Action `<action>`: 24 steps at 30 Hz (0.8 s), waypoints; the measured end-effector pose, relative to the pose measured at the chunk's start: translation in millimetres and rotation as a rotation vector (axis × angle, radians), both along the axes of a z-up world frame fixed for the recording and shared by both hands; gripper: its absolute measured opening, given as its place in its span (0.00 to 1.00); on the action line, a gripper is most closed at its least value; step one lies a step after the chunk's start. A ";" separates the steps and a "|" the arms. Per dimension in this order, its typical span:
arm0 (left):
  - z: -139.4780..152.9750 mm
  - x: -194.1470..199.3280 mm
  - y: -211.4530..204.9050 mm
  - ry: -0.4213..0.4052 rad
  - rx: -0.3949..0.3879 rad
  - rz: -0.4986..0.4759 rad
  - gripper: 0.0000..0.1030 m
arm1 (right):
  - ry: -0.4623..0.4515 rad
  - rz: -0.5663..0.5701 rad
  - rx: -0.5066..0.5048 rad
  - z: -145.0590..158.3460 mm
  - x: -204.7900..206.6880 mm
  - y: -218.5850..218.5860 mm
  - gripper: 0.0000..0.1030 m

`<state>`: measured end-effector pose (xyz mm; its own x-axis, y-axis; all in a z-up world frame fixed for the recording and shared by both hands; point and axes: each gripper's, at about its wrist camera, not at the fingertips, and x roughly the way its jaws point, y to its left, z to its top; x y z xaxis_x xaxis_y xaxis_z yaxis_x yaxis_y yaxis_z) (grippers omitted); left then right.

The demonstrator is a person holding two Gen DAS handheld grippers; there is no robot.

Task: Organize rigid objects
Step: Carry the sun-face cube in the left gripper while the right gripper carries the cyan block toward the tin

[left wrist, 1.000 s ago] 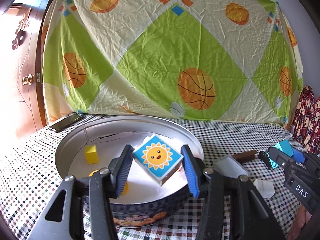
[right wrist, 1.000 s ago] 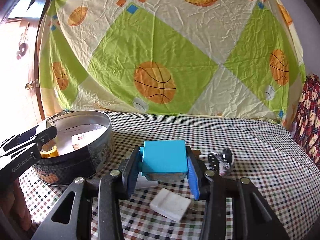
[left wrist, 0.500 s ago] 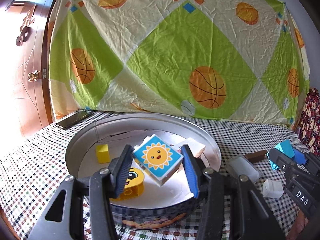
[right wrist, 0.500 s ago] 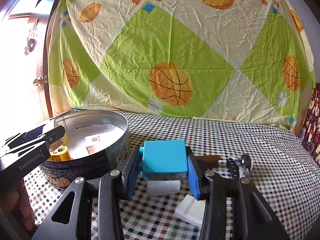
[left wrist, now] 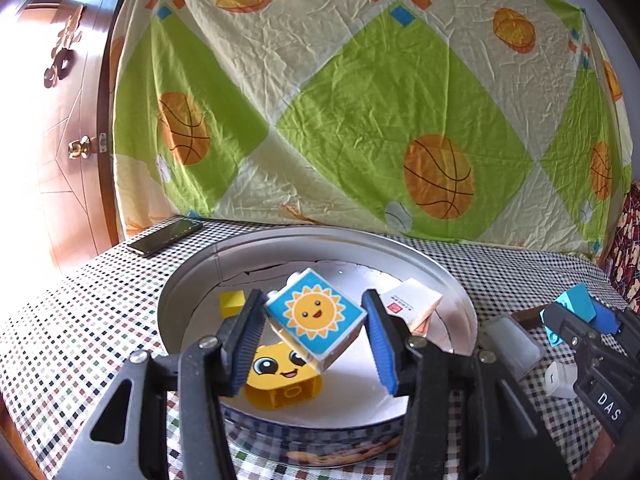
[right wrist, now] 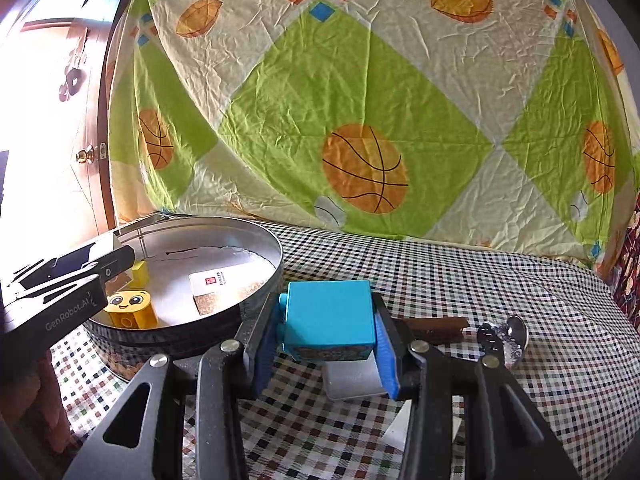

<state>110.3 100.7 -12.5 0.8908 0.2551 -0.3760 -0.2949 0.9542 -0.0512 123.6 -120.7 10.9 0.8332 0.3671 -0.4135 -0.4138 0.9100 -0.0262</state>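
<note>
Left gripper point(left wrist: 314, 334) clamps the sun block point(left wrist: 316, 322) over the round tin point(left wrist: 192, 292); right gripper point(right wrist: 328, 338) clamps the blue block point(right wrist: 330, 316) beside the tin's right edge.

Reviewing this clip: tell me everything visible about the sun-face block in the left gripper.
The sun-face block is a glossy plastic toy brick, white-sided, with a blue face printed with a smiling yellow sun; studs show at its upper-left edge. The left gripper is shut on it, blue pads pressing opposite corners, so it sits turned like a diamond. It hangs above the open round tin, over a yellow smiling-face block, touching nothing but the pads.
</note>
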 end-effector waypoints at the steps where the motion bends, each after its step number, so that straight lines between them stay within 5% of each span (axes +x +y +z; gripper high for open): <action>1: 0.0 0.2 1.3 0.002 -0.001 0.002 0.48 | -0.002 0.006 -0.003 -0.2 -1.1 3.0 0.44; 24: -0.8 -1.6 27.6 0.022 -0.001 0.040 0.48 | -0.001 0.065 -0.048 -2.4 -1.1 39.9 0.44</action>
